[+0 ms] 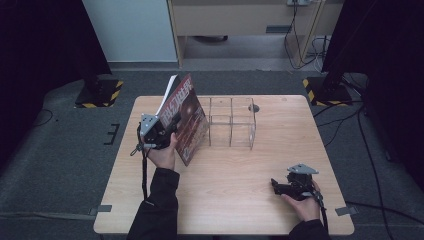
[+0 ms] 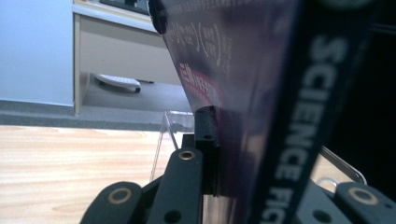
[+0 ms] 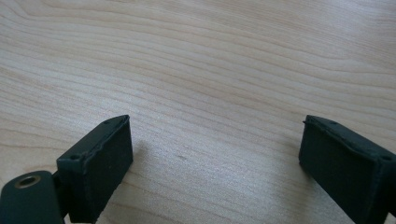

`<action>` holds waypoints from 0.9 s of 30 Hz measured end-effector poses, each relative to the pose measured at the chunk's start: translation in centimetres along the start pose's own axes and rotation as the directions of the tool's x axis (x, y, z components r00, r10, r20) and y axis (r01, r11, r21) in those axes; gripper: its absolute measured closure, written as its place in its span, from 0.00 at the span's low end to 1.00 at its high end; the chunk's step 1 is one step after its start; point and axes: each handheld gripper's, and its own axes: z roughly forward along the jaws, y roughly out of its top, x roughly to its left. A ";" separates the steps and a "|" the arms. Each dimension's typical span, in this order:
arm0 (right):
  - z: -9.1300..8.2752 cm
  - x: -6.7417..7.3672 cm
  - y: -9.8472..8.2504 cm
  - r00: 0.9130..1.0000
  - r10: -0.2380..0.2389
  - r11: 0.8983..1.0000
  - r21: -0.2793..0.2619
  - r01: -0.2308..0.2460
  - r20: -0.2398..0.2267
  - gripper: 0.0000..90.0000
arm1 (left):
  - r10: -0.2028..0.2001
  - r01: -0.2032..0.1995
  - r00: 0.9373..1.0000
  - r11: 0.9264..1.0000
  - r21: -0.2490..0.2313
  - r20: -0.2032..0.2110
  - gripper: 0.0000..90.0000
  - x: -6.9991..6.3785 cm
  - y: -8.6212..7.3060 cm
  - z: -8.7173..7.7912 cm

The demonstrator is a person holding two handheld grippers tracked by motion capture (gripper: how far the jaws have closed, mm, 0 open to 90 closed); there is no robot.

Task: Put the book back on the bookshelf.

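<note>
- High view: left gripper [image 1: 167, 131] clamped on the magazine [image 1: 186, 119], held upright above the tabletop [image 1: 240, 195], just left of the clear organizer [image 1: 231, 121].
- Left gripper view: jaws pinch it near the spine [image 2: 299, 116].
- Likely light, glossy, floppy; best held close to the spine.
- Right gripper [image 1: 278, 186] rests near the tabletop's front edge, jaws wide, empty.

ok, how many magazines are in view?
1. The magazine is held upright in the left gripper, beside the clear organizer at the table's far side. The organizer's slots look empty.
</note>
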 end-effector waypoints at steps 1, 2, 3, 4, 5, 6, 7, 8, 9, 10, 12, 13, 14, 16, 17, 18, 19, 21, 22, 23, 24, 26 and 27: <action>0.0 0.0 0.0 1.000 0.000 1.000 0.000 0.000 0.000 0.11 | -0.006 0.006 1.000 1.000 -0.004 -0.009 0.93 0.0 -0.1 0.6; 0.0 0.0 0.0 1.000 -0.001 1.000 0.000 0.001 0.000 0.11 | -0.009 0.009 1.000 1.000 -0.008 -0.014 0.93 -0.1 -0.2 0.9; 0.0 0.0 0.0 1.000 0.000 1.000 -0.001 0.000 0.001 0.11 | -0.009 0.008 1.000 1.000 -0.009 -0.019 0.93 -0.1 -0.4 1.2; 0.0 0.0 0.0 1.000 -0.001 1.000 -0.001 0.001 0.001 0.11 | -0.010 0.010 1.000 1.000 -0.011 -0.025 0.93 -0.1 -0.5 1.5; 0.0 0.0 0.0 1.000 -0.001 1.000 -0.001 0.001 0.001 0.11 | -0.010 0.010 0.999 1.000 -0.012 -0.030 0.93 -0.1 -0.6 1.8; 0.0 0.0 0.0 1.000 -0.002 1.000 -0.001 0.002 0.001 0.11 | -0.009 0.009 0.999 1.000 -0.015 -0.035 0.93 0.0 -0.8 2.0; 0.0 0.0 0.0 1.000 -0.002 1.000 -0.001 0.002 0.001 0.11 | -0.009 0.008 0.999 1.000 -0.019 -0.040 0.93 0.0 -0.9 2.2; 0.0 0.0 0.0 1.000 -0.002 1.000 -0.001 0.002 0.001 0.11 | -0.014 0.013 0.999 1.000 -0.021 -0.042 0.93 0.0 -1.1 2.4; 0.0 0.0 0.0 1.000 -0.002 1.000 -0.001 0.002 0.001 0.11 | -0.016 0.015 0.999 1.000 -0.023 -0.044 0.93 0.0 -1.2 2.6; 0.0 0.0 0.0 1.000 -0.002 1.000 -0.001 0.002 0.001 0.11 | -0.018 0.016 0.999 1.000 -0.023 -0.047 0.93 0.0 -1.3 2.8; 0.0 0.0 0.0 1.000 -0.003 1.000 -0.002 0.003 0.000 0.11 | -0.023 0.021 0.998 0.999 -0.028 -0.054 0.93 0.1 -1.5 3.1; 0.0 0.0 0.0 1.000 -0.005 1.000 -0.001 0.005 0.000 0.11 | -0.022 0.020 0.998 0.999 -0.030 -0.057 0.93 0.1 -1.7 3.2; 0.0 0.0 0.0 1.000 -0.008 1.000 -0.002 0.008 -0.001 0.11 | -0.020 0.018 0.998 0.999 -0.031 -0.060 0.93 0.1 -1.8 3.3; 0.0 0.0 0.0 1.000 -0.008 1.000 -0.002 0.008 -0.001 0.11 | -0.013 0.012 0.998 0.999 -0.030 -0.061 0.93 0.1 -1.9 3.3; 0.0 0.0 0.0 1.000 -0.008 1.000 -0.002 0.008 -0.001 0.11 | -0.007 0.006 0.998 1.000 -0.026 -0.064 0.93 0.1 -2.2 3.4; 0.0 0.0 0.0 1.000 -0.008 1.000 -0.002 0.008 -0.001 0.11 | -0.007 0.006 0.998 1.000 -0.025 -0.067 0.93 0.2 -2.4 3.5; 0.0 0.0 0.0 1.000 -0.005 1.000 -0.001 0.005 -0.001 0.11 | -0.007 0.006 0.998 1.000 -0.025 -0.067 0.92 0.2 -2.4 3.5; 0.0 0.0 0.0 1.000 -0.014 1.000 -0.003 0.014 -0.004 0.11 | -0.003 0.001 0.998 1.000 -0.030 -0.069 0.92 0.2 -2.9 3.4; 0.0 0.0 -0.1 1.000 -0.014 1.000 -0.003 0.014 -0.004 0.11 | -0.003 0.000 0.998 1.000 -0.030 -0.070 0.92 0.2 -2.9 3.4; 0.0 0.0 -0.1 1.000 -0.017 1.000 -0.004 0.017 -0.004 0.11 | 0.001 -0.003 0.997 1.000 -0.029 -0.072 0.92 0.2 -2.9 3.4; 0.0 0.0 -0.1 1.000 -0.017 1.000 -0.004 0.017 -0.004 0.11 | 0.006 -0.008 0.997 1.000 -0.028 -0.076 0.92 0.2 -2.9 3.3; 0.0 0.0 -0.1 1.000 -0.017 1.000 -0.004 0.017 -0.003 0.11 | 0.019 -0.021 0.997 0.999 -0.024 -0.078 0.92 0.2 -2.8 3.2; 0.0 0.0 -0.1 1.000 -0.017 1.000 -0.004 0.017 -0.004 0.11 | 0.021 -0.023 0.997 0.999 -0.023 -0.078 0.92 0.2 -2.8 3.1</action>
